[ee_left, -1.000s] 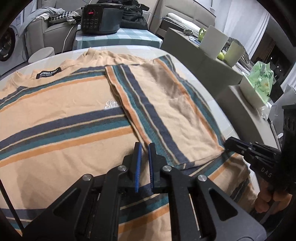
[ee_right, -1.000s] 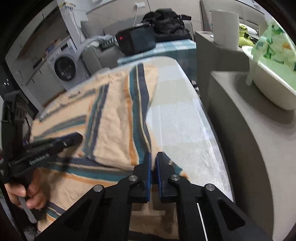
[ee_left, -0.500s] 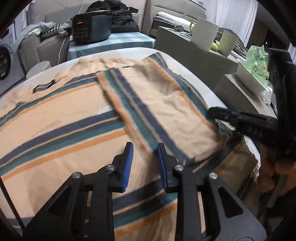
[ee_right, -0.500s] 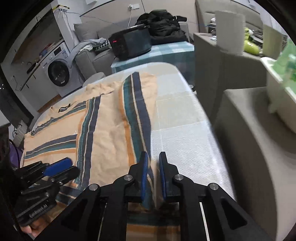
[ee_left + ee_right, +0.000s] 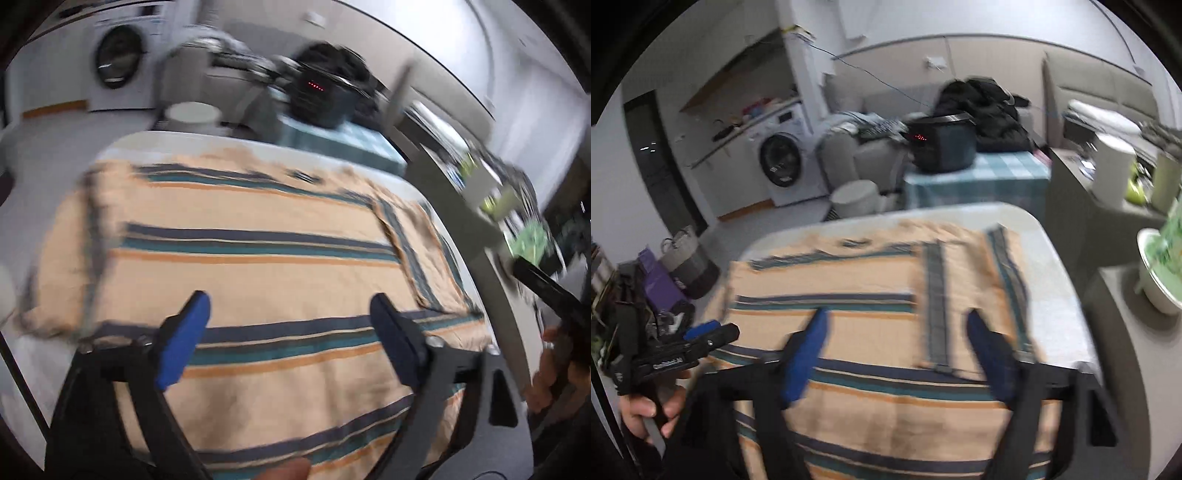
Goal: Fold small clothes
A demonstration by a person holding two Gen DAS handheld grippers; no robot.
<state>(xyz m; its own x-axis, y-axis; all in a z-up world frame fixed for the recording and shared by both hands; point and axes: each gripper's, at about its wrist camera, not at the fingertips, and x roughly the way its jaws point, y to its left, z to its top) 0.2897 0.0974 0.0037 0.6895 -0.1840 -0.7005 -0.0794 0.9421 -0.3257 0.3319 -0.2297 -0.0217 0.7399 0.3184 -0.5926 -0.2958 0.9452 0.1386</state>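
Now both tongs stand wide apart and hold nothing, each raised above the striped shirt (image 5: pixel 258 266) that lies spread flat on the white table (image 5: pixel 1052 295). Its collar end lies at the far side of the table and its hem at the near edge. The shirt is peach with navy, teal and orange stripes. Its right side is folded inward over the body, so the stripes on that flap (image 5: pixel 971 288) run near to far while the stripes on the body run left to right. The left side of the shirt is not folded and reaches the left edge of the table.

Seen from the left wrist view, the left tongs (image 5: pixel 291 336) hang over the near middle of the shirt, blue pads (image 5: pixel 181 343) spread wide. The right tongs (image 5: pixel 897 354) also gape wide above the near part of the shirt, just left of the folded flap's near end. At the left of the right wrist view, the left tongs (image 5: pixel 701 336) show again beside the table's left edge, gripped by the left hand (image 5: pixel 646 410).

Both views are blurred. Beyond the table stand a dark cooker (image 5: pixel 942 144) on a checked cloth, a washing machine (image 5: pixel 783 162) further left, and a white stool (image 5: pixel 855 197).
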